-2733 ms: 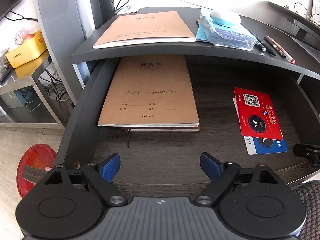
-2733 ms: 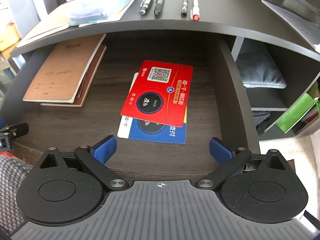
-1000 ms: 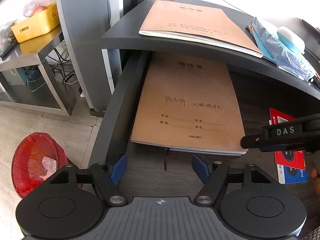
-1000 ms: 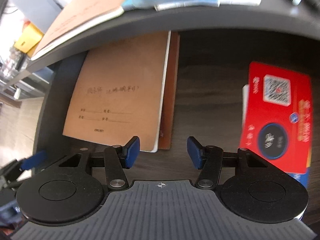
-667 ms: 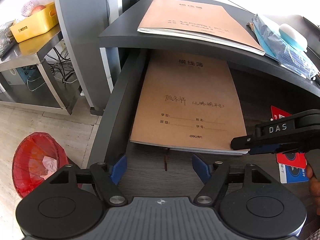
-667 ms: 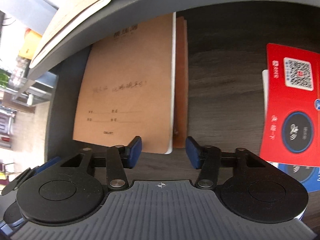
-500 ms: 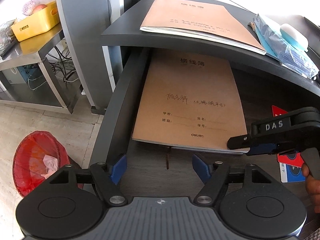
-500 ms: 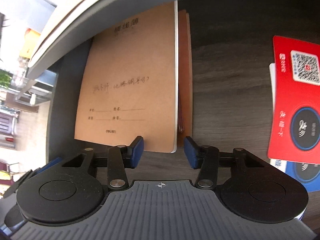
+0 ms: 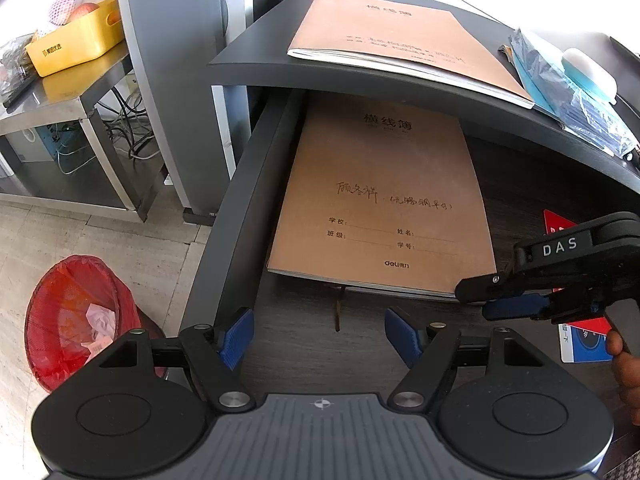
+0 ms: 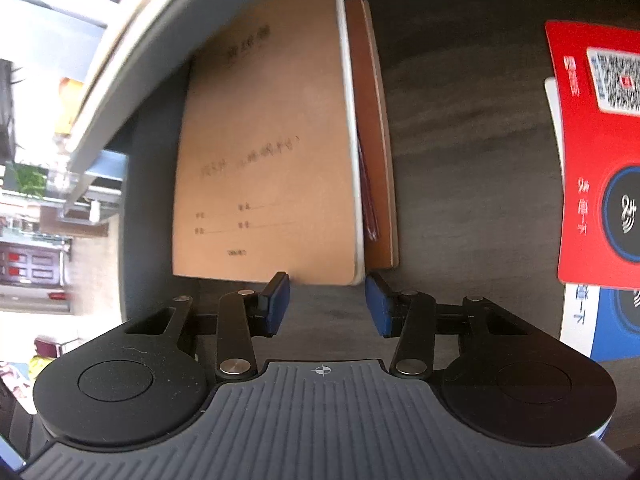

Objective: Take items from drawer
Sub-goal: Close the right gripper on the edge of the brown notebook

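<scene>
A tan kraft notebook [image 9: 384,200] lies in the open dark drawer [image 9: 236,200], on top of a brown notebook [image 10: 376,152] with a ribbon marker. A red card [image 10: 592,152] lies over a blue card [image 10: 612,328] at the drawer's right. My left gripper [image 9: 320,332] is open and empty, just above the drawer's front, before the tan notebook's near edge. My right gripper [image 10: 326,304] is open, turned on its side, its fingers straddling the tan notebook's near right corner [image 10: 344,272]. It also shows in the left wrist view [image 9: 496,300].
The desktop [image 9: 256,52] overhangs the drawer's back and carries another tan notebook [image 9: 400,40], a plastic packet [image 9: 568,100] and a white-blue object. A red waste bin [image 9: 76,316] stands on the floor at left, beside a metal shelf with a yellow box [image 9: 76,44].
My right gripper has moved left from the cards to the tan notebook's near right corner, rolled onto its side and narrowed. My left gripper has shifted left and held there, still open.
</scene>
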`<state>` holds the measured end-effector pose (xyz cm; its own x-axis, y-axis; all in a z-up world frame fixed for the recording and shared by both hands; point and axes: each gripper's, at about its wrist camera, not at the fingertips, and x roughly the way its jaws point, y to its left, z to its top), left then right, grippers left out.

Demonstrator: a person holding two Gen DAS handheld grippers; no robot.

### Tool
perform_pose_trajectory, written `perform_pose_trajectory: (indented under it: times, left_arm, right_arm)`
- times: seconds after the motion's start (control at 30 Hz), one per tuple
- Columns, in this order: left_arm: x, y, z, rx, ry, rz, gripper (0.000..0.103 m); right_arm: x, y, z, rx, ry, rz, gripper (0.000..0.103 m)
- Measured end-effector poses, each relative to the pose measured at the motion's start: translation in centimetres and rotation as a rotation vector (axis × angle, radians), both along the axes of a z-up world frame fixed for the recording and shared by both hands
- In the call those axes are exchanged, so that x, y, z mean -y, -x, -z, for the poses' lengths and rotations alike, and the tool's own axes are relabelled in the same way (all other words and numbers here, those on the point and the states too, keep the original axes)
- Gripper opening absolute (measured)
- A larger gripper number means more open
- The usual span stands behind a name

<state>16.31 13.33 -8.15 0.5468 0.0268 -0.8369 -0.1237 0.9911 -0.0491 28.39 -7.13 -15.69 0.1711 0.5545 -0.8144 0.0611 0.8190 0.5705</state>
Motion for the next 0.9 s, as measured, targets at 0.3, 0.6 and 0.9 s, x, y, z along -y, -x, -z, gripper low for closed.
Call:
perform_pose_trajectory:
  times: [0.3,0.6,0.9]
  left_arm:
    - [-0.2,0.1,0.0,0.000,0.013,-0.007,0.071]
    - [-0.4,-0.1,-0.1,0.006,0.029,-0.021,0.071]
    - [-0.4,-0.1,-0.1,-0.001,0.048,-0.033,0.071]
  right_arm:
    - [1.2,0.0,-1.4,0.060,-0.102,0.059,0.038]
    - [1.5,-0.7,-2.0,0.125,-0.256,0.094,0.032]
    - [-0.8,-3.7,-0.5,0.065,-0.274,0.135,0.032]
